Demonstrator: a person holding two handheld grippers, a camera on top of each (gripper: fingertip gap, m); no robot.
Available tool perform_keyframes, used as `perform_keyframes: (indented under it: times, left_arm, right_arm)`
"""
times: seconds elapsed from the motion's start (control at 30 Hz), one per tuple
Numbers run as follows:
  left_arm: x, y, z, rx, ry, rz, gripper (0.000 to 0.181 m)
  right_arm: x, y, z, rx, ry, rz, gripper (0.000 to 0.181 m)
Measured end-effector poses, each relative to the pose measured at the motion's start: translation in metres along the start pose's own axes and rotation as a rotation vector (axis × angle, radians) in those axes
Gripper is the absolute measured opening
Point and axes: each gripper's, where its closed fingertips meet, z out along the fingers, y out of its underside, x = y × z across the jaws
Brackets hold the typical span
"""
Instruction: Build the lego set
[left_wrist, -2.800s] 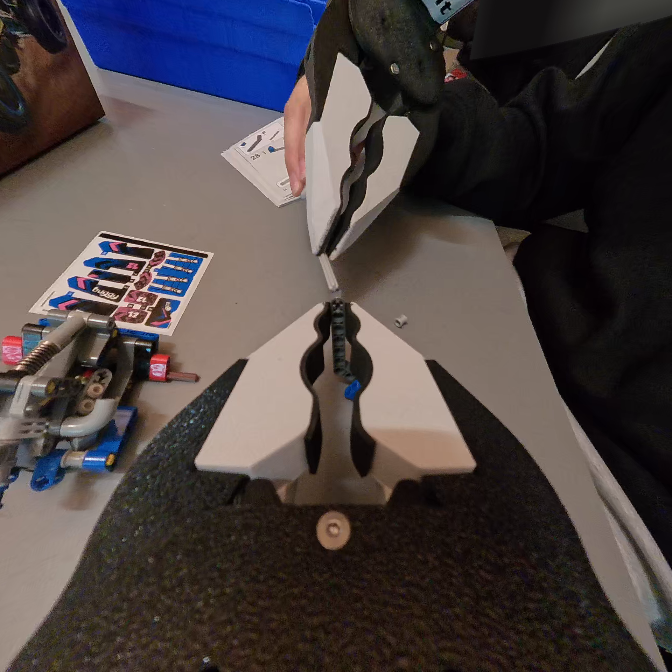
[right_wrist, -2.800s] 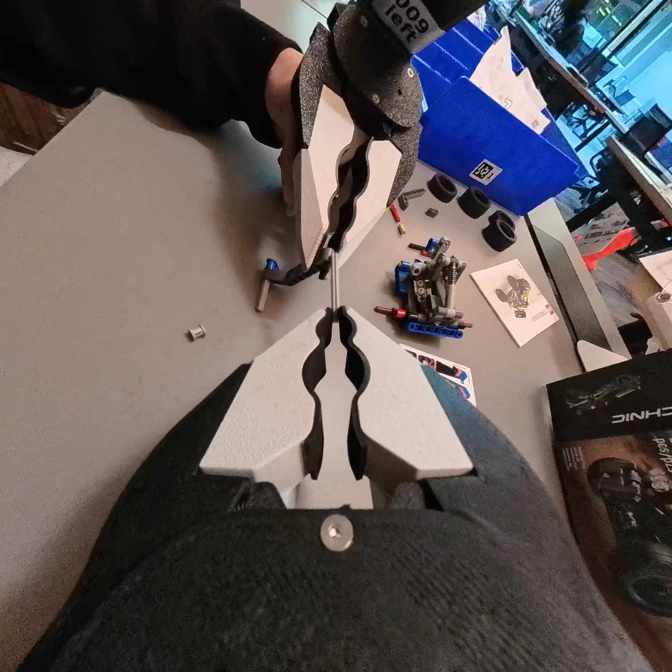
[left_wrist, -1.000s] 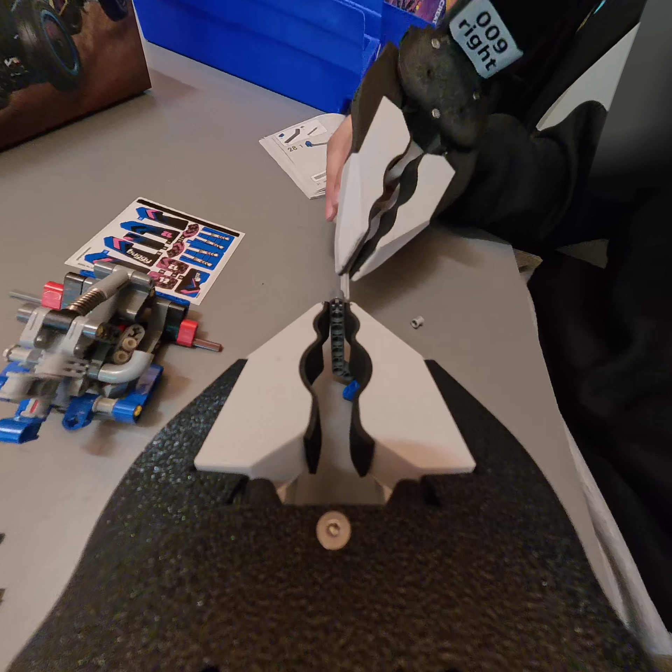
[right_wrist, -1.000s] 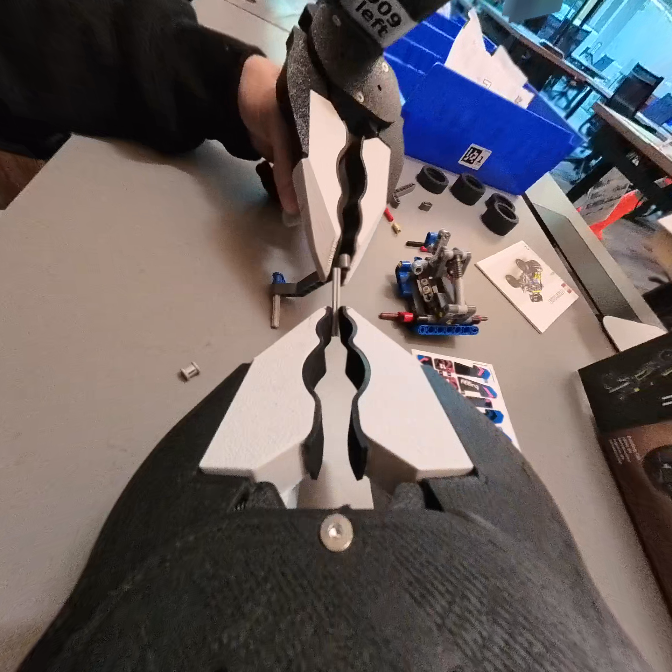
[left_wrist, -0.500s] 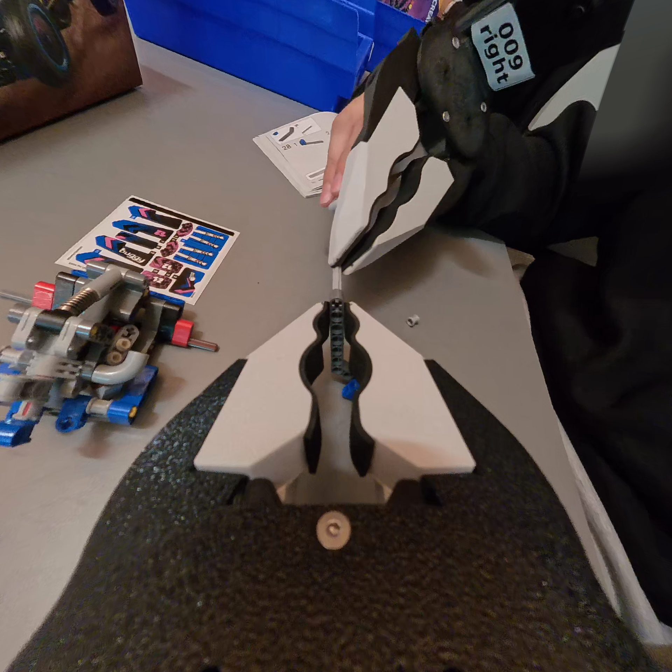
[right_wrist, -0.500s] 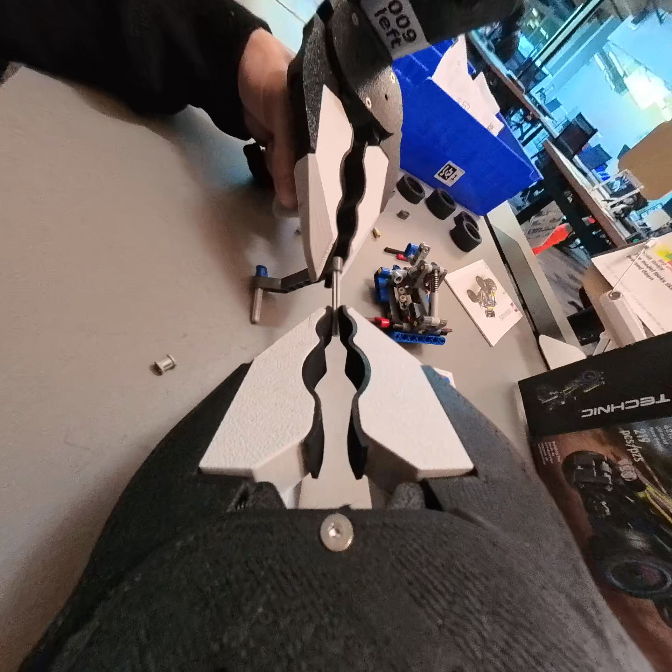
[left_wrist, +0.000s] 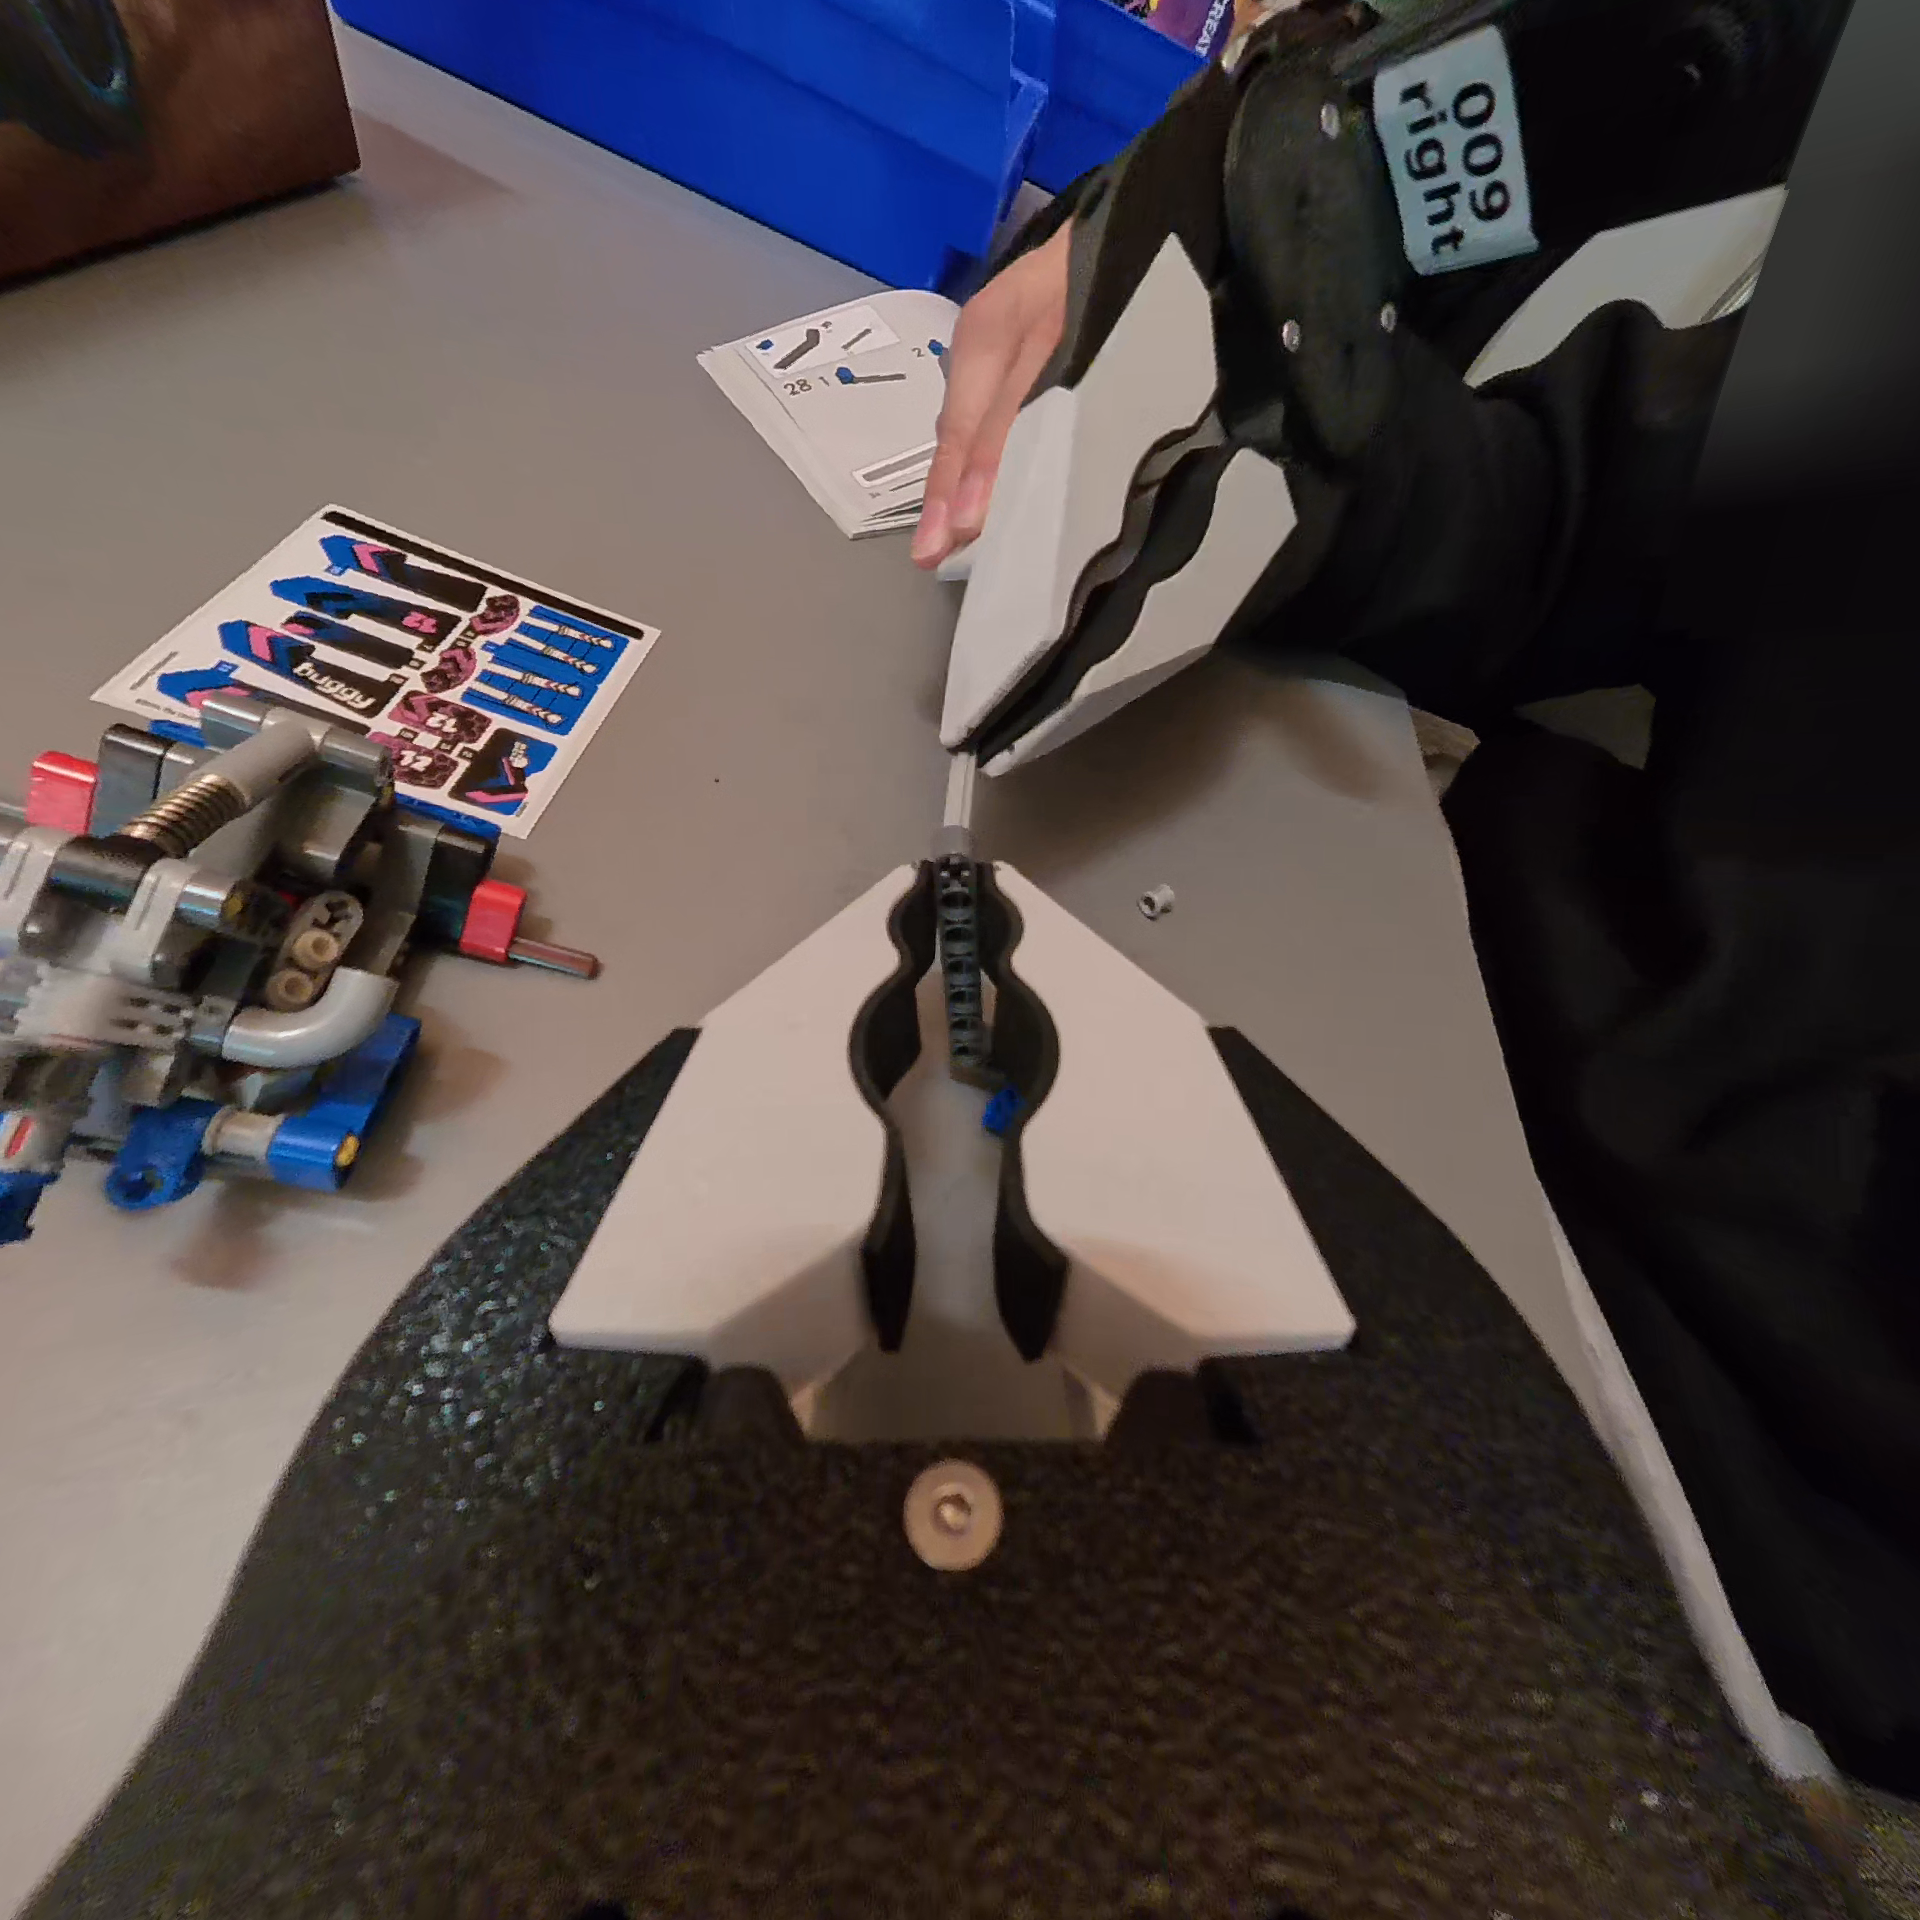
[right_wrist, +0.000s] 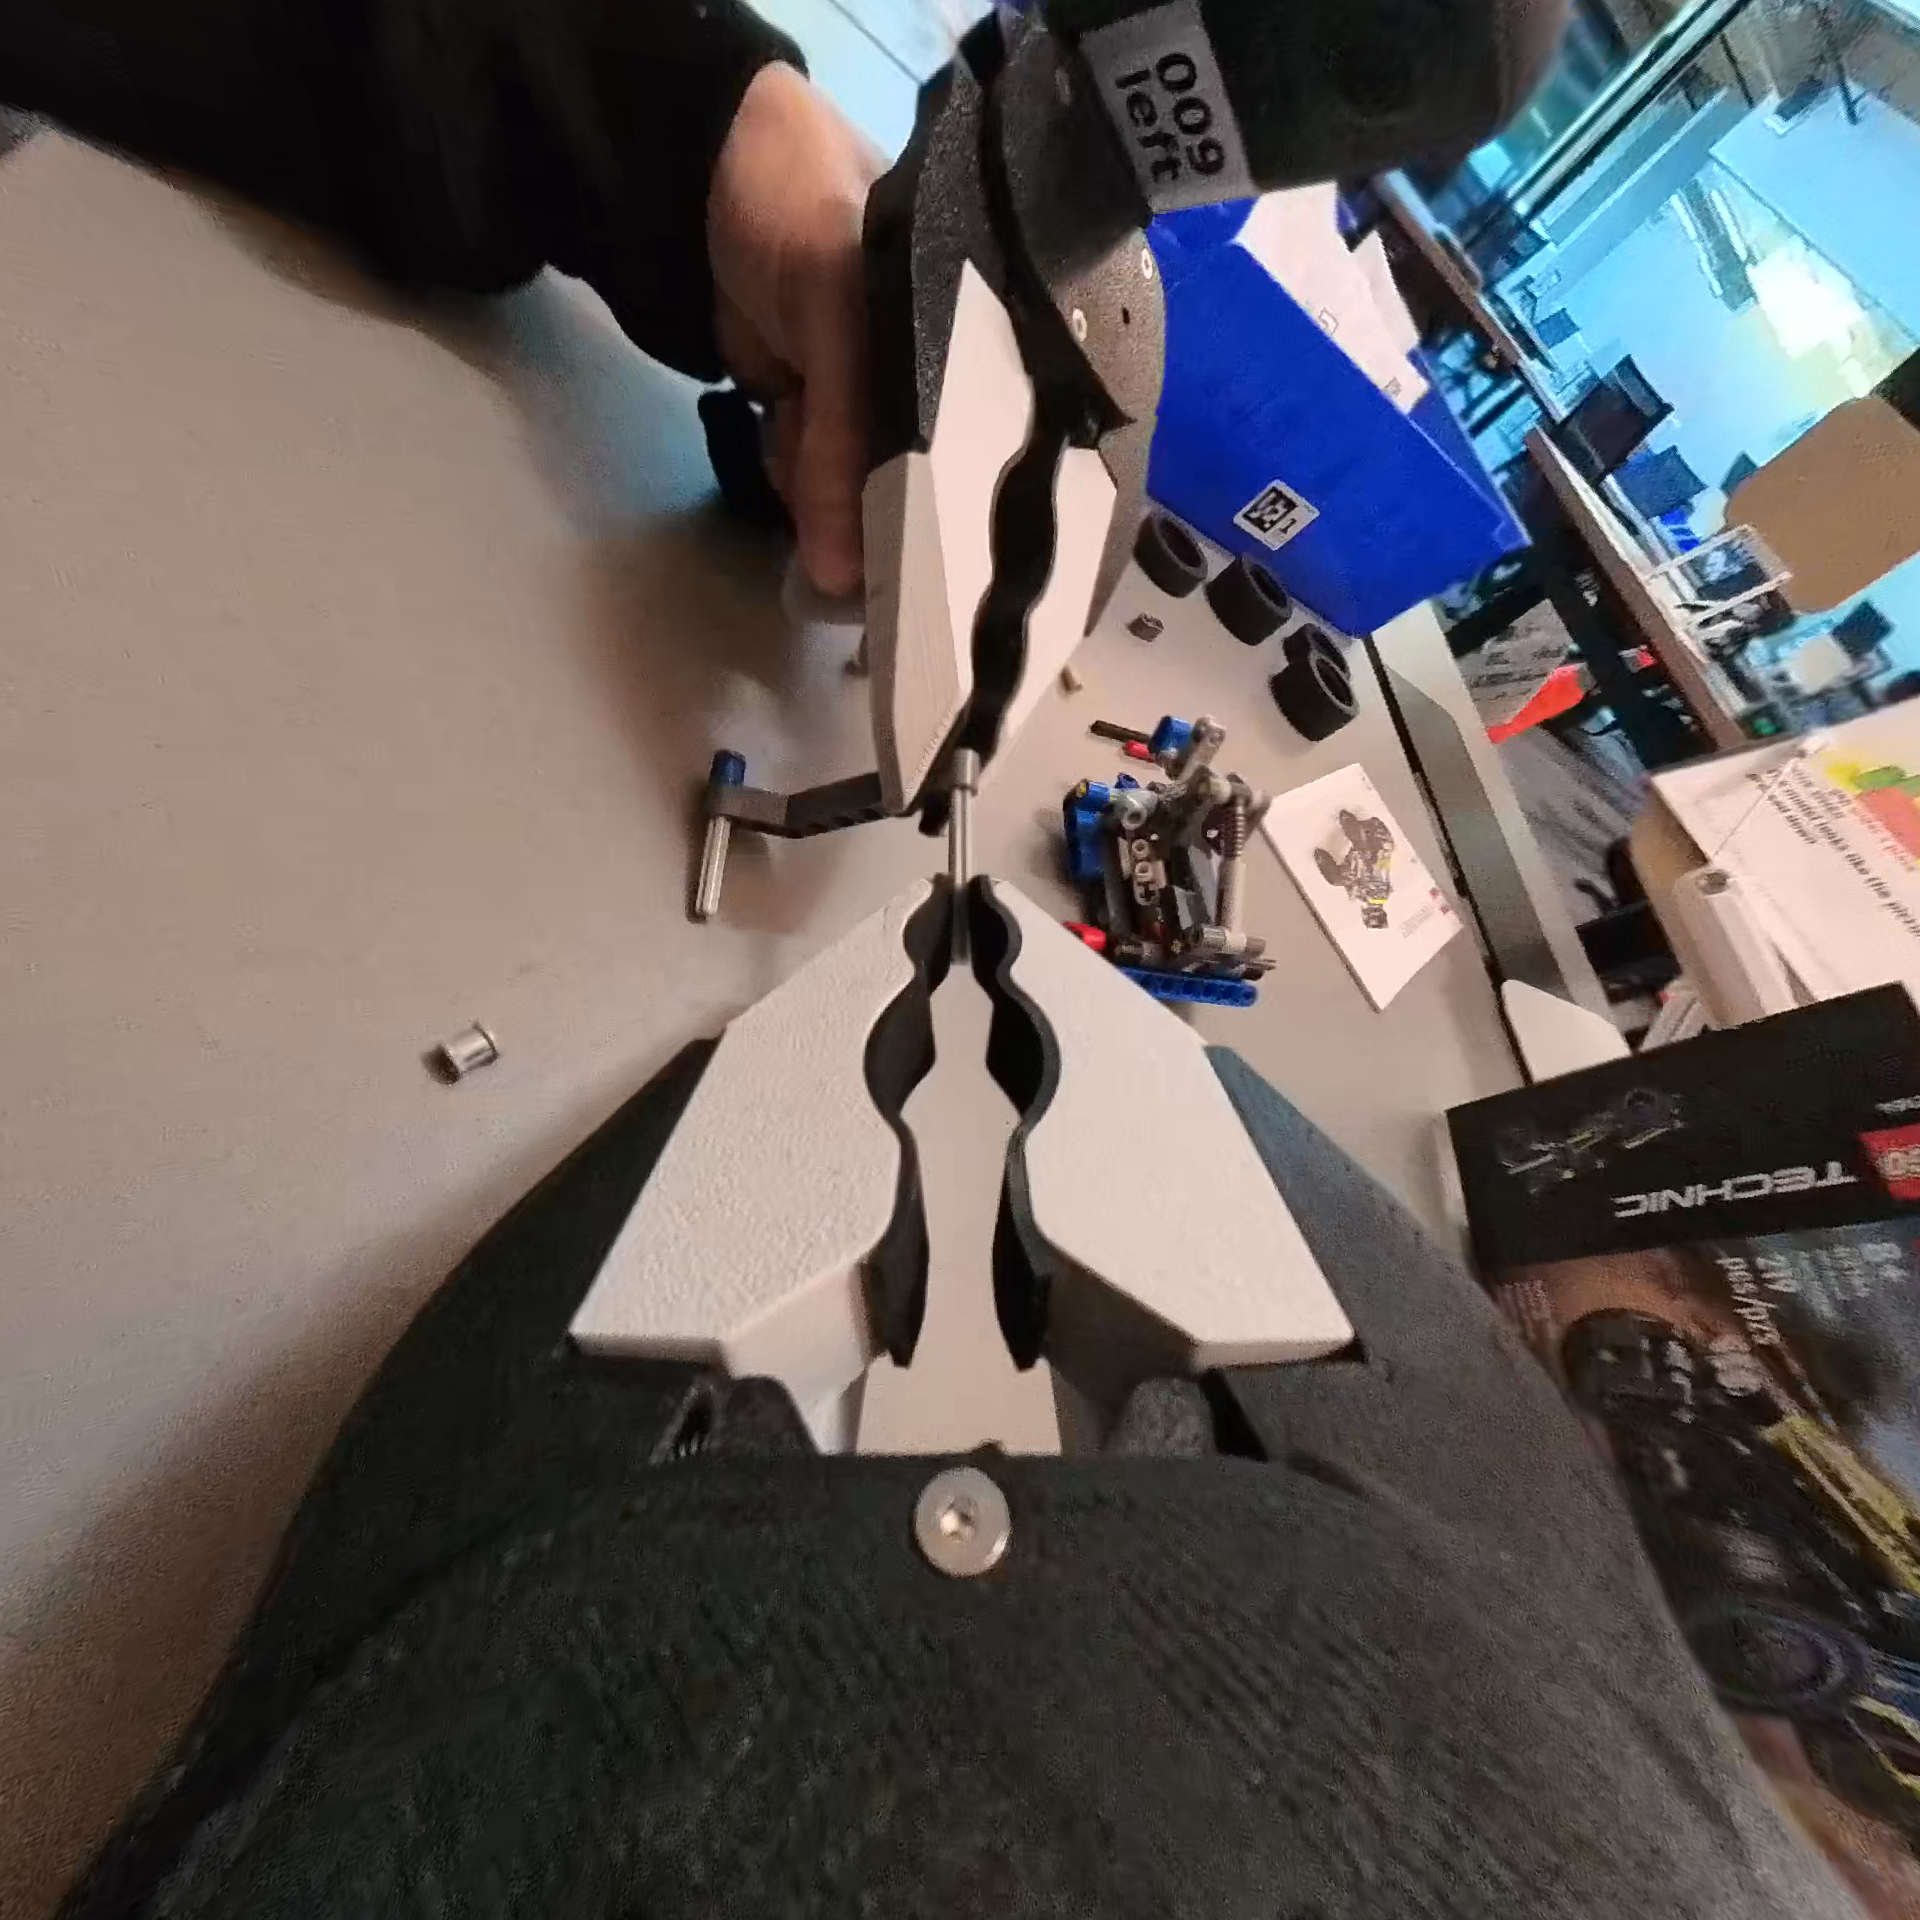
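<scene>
Axle (right_wrist: 961, 831) tip-pinched in right claw (right_wrist: 956, 883), far end entering beam (right_wrist: 831, 808)

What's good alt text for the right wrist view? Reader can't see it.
The right gripper is shut on a thin grey axle whose far end meets a dark lego beam pinched by the left gripper above a grey table. Beyond lie a half-built lego buggy, three black tyres, a blue bin and a booklet.
</scene>
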Motion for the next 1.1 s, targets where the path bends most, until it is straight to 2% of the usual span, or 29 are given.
perform_keyframes:
  times: [0.23, 0.47, 0.83, 0.97, 1.1]
  left_arm:
    - [0.001, 0.004, 0.000, -0.017, 0.030, -0.056, 0.005]
    - [0.002, 0.007, -0.001, -0.027, 0.067, -0.137, 0.004]
    - [0.004, 0.012, 0.000, -0.050, 0.081, -0.161, 0.005]
    - [0.002, 0.012, -0.001, -0.043, 0.090, -0.209, 0.005]
    - [0.005, 0.012, -0.001, -0.040, 0.117, -0.229, 0.004]
  right_arm:
    - [-0.004, 0.000, 0.001, 0.023, -0.044, 0.045, 0.002]
    - [-0.007, 0.002, 0.005, -0.002, -0.027, -0.034, 0.002]
    - [-0.011, 0.003, 0.006, 0.067, -0.142, 0.171, 0.002]
    - [-0.012, 0.002, 0.008, 0.062, -0.117, 0.132, 0.002]
    - [-0.014, 0.006, 0.012, 0.000, -0.072, -0.003, 0.002]
